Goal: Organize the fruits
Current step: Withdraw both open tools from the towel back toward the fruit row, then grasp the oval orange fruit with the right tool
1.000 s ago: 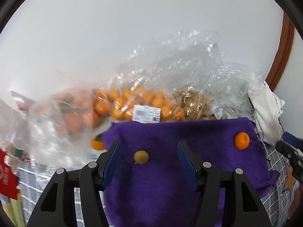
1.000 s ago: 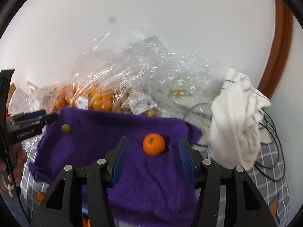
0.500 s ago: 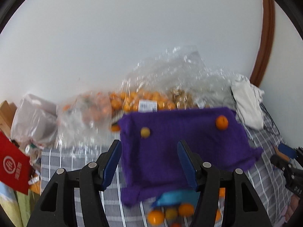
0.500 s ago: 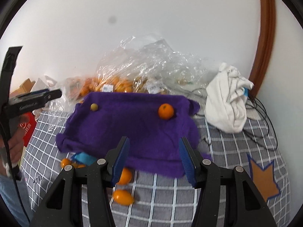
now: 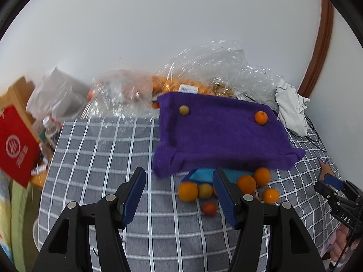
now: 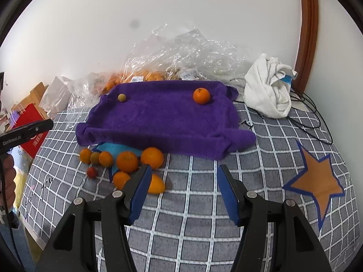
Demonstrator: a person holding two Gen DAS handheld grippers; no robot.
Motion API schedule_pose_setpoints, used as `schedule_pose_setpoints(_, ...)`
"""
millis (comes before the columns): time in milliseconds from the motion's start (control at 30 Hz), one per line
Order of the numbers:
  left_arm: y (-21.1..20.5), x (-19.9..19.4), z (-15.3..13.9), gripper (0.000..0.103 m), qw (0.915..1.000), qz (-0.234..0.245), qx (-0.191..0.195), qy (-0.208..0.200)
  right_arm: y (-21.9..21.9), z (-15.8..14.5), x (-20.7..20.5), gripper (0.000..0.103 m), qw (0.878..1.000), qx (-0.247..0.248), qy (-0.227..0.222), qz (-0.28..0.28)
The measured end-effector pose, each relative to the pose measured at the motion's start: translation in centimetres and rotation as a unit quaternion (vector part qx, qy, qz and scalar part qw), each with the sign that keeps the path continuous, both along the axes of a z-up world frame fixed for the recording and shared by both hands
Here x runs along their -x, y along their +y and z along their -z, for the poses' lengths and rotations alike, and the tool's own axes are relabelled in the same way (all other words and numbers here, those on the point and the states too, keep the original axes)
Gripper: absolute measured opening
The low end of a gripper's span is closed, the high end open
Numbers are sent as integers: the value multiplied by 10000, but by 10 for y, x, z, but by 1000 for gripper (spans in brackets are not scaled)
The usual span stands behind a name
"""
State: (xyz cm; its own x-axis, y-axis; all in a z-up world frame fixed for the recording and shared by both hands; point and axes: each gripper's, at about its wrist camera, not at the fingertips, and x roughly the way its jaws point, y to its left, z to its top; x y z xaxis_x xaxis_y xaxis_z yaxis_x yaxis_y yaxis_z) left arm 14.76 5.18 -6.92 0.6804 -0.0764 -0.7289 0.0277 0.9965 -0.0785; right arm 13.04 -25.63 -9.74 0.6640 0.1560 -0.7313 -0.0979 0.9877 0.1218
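Two grippers, both spread wide with nothing between the fingers: left gripper (image 5: 179, 196) hangs over the grey checked cover (image 5: 102, 158) near the loose fruit, right gripper (image 6: 183, 189) over the same cover further right. Purple towel (image 6: 163, 117) lies mid-scene, far edge against the clear plastic bags (image 6: 181, 52). On the towel: one small yellow-green fruit (image 6: 121, 97) at far left, one orange mandarin (image 6: 201, 95) at far right, well apart. Loose pile (image 6: 122, 163) sits just off the towel's near-left edge, partly on a blue cloth scrap (image 6: 109, 147) that pokes out from under the towel: several mandarins, a duller yellowish one, a small red fruit (image 6: 91, 172) nearest left, and an elongated orange one (image 6: 155, 183) partly behind the right gripper's left finger. More oranges inside the bags at far, with white barcode labels (image 6: 138, 78), print too small to read. White bundled cloth (image 6: 268, 88) far right, black cables (image 6: 313, 111) beside it. Orange star with blue outline (image 6: 317, 181) printed on the cover at right. Readable writing: "DAS" on the right gripper body at the left view's right edge (image 5: 346, 219); handwritten "you" (image 6: 46, 183) on the cover's left edge; red bag (image 5: 15, 149) at left with a white round logo and Chinese characters, not legible.
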Motion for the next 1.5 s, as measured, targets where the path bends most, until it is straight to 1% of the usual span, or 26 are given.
schedule_pose_setpoints(100, 6, 7, 8, 60, 9998, -89, 139, 79, 0, 5, 8, 59, 10000, -51, -59, -14)
schedule_pose_setpoints(233, 10, 15, 19, 60, 9997, -162, 175, 89, 5, 18, 11, 59, 10000, -66, -23, -58)
schedule_pose_setpoints(367, 12, 20, 29, 60, 9995, -179, 213, 151, 15, 33, 10, 54, 9996, -61, 61, -261)
schedule_pose_setpoints(500, 15, 18, 40, 60, 9992, -205, 187, 283, 30, 50, 1, 54, 9987, 4, 201, -462)
schedule_pose_setpoints(667, 21, 16, 51, 60, 9991, -155, 197, 347, 47, 70, -15, 54, 9972, 135, 359, -642)
schedule_pose_setpoints(900, 27, 7, 67, 60, 9982, -152, 314, 484, 61, 92, -34, 54, 9954, 157, 552, -768)
schedule_pose_setpoints(1100, 29, -3, 76, 60, 9976, -99, 308, 604, 65, 93, -41, 53, 9960, 154, 470, -742)
schedule_pose_setpoints(1133, 29, -3, 77, 60, 9978, -81, 299, 595, 65, 93, -42, 52, 9962, 156, 448, -734)
schedule_pose_setpoints(1200, 28, -5, 78, 60, 9980, -58, 292, 560, 65, 93, -44, 40, 9965, 148, 373, -727)
schedule_pose_setpoints(1400, 22, -11, 82, 60, 9973, 33, 431, 595, 56, 88, -38, 40, 9968, 37, 323, -729)
schedule_pose_setpoints(1500, 15, -14, 84, 60, 9972, 98, 431, 600, 41, 84, -31, 40, 9983, 7, 312, -500)
